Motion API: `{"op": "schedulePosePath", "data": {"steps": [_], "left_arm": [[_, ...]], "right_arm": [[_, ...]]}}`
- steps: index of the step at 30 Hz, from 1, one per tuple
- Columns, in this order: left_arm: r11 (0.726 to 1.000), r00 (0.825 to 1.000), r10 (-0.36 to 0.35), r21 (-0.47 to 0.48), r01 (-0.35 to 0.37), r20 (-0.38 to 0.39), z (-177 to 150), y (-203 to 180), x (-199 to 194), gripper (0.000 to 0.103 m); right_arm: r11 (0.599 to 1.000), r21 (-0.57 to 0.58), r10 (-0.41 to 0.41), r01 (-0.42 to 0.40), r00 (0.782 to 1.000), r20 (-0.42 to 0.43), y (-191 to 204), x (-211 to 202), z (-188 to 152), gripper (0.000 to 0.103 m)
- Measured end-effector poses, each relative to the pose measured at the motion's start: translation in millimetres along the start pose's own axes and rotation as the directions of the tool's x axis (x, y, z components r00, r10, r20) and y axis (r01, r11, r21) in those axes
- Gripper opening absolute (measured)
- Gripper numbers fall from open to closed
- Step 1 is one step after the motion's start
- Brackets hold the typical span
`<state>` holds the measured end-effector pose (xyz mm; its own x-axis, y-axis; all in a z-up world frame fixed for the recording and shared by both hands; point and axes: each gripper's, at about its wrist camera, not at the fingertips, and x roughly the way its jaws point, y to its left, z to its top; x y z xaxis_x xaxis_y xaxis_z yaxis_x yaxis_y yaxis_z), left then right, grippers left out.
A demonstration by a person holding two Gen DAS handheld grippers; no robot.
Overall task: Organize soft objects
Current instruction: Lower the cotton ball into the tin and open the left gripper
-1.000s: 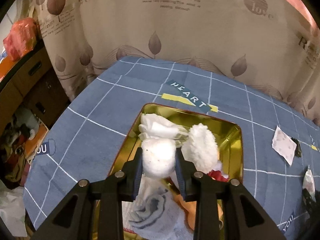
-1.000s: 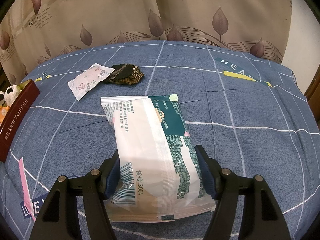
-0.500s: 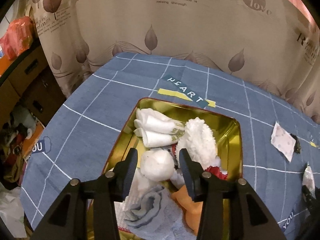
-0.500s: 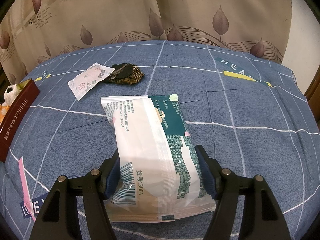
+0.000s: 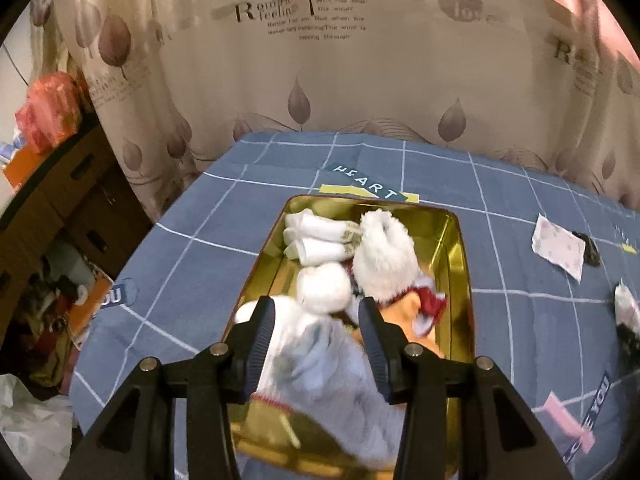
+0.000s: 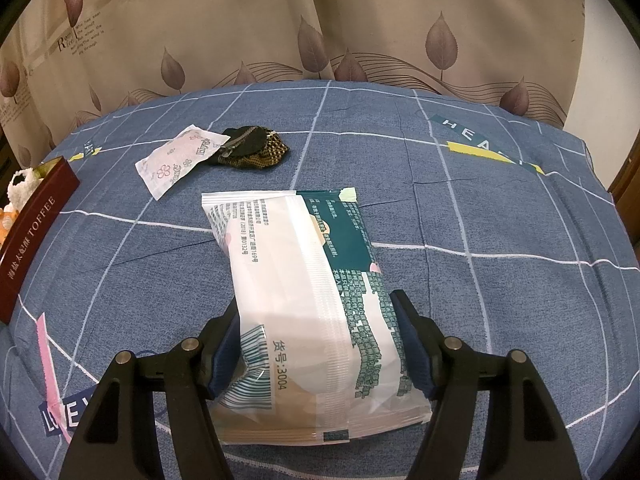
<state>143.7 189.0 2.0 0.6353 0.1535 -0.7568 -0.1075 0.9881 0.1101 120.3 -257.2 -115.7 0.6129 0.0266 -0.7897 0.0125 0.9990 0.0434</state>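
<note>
My left jaws (image 5: 316, 316) are spread apart and hold nothing. Right under them lies a soft blue cloth (image 5: 324, 376) inside the gold tin (image 5: 460, 248). If I dip too low, a jaw could catch that cloth and pull it back out. The white ball (image 5: 324, 286) sits just past my tips in the tin, next to the rolled white socks (image 5: 316, 236) and the fluffy white toy (image 5: 384, 258). The tin looks quite full, I think, so a bump might push something over the rim.

My right jaws (image 6: 320, 340) are pinching the tissue pack (image 6: 304, 280) by its near end. Most of the pack sticks out in front and rests on the blue checked bed cover (image 6: 500, 280). The wrapper looks slippery. If I lift fast, the far end may sag and the pack may slide out.

Farther away, a small flowered packet (image 6: 176, 160) and a dark pouch (image 6: 252, 152) touch each other on the cover. If I grab for one, I could drag the other along. The red side of the tin (image 6: 36, 224) is well off to the left, so the pack has a long trip, and I could drop it on the way.
</note>
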Motion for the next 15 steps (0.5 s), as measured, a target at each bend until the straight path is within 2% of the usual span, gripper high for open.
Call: {"op": "schedulePosePath", "data": {"steps": [5, 9, 15], "left_arm": [[0.998, 0.997, 0.055, 0.008, -0.055, 0.060, -23.9, 5.5, -18.7, 0.048], [0.996, 0.994, 0.085, -0.022, -0.084, 0.073, -37.0, 15.7, -23.4, 0.048], [0.987, 0.979, 0.161, -0.039, -0.157, 0.129, -48.8, 26.2, -30.9, 0.051]], "right_arm": [[1.000, -0.001, -0.001, 0.001, 1.000, 0.000, -0.2, -0.1, 0.0, 0.067], [1.000, 0.000, -0.002, 0.002, 1.000, 0.000, 0.2, -0.2, 0.1, 0.066], [1.000, -0.015, -0.020, 0.020, 1.000, 0.004, 1.2, -0.9, -0.7, 0.062]]}}
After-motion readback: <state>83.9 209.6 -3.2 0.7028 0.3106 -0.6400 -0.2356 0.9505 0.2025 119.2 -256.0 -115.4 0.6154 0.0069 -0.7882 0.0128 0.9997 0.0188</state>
